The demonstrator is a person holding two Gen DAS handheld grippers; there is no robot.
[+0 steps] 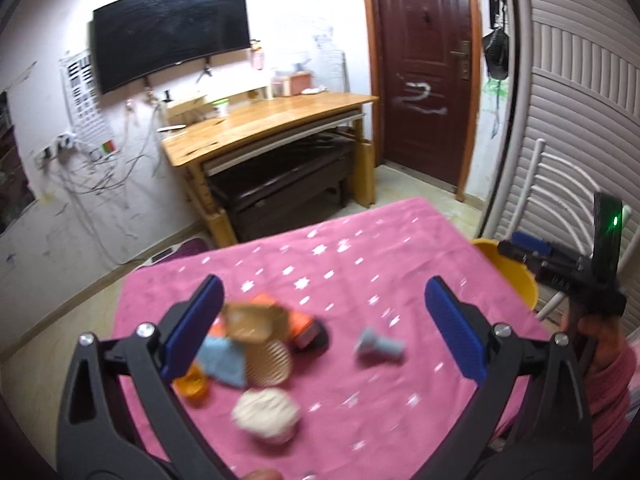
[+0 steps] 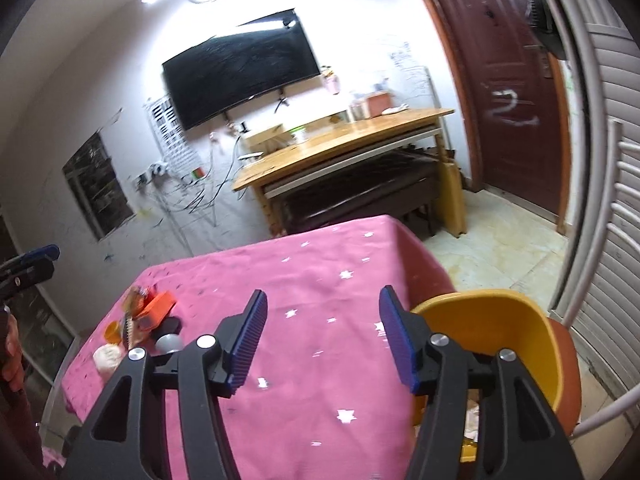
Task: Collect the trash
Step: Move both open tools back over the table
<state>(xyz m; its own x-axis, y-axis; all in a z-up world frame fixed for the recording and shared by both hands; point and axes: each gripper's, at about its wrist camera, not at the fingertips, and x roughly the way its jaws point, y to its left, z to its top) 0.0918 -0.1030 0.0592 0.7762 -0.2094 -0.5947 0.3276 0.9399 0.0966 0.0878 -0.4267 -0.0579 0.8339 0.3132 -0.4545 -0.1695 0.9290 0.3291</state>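
A cluster of trash lies on the pink star-patterned tablecloth [image 1: 360,248]: a crumpled white paper ball [image 1: 266,414], a brown ribbed cup [image 1: 266,360], a small orange cup [image 1: 192,386], a blue scrap [image 1: 222,360], an orange box [image 1: 300,322] and a grey crumpled piece [image 1: 378,346]. My left gripper [image 1: 320,332] is open above this cluster and holds nothing. My right gripper [image 2: 322,340] is open and empty above the tablecloth's right part [image 2: 320,280], beside a yellow bin [image 2: 500,332]. The cluster also shows at the left in the right wrist view [image 2: 140,320].
The yellow bin [image 1: 514,276] stands off the table's right edge, with some scraps inside. A white chair [image 1: 560,184] stands behind it. A wooden desk [image 1: 272,120], a wall TV [image 1: 168,32] and a brown door [image 1: 424,60] lie beyond the table.
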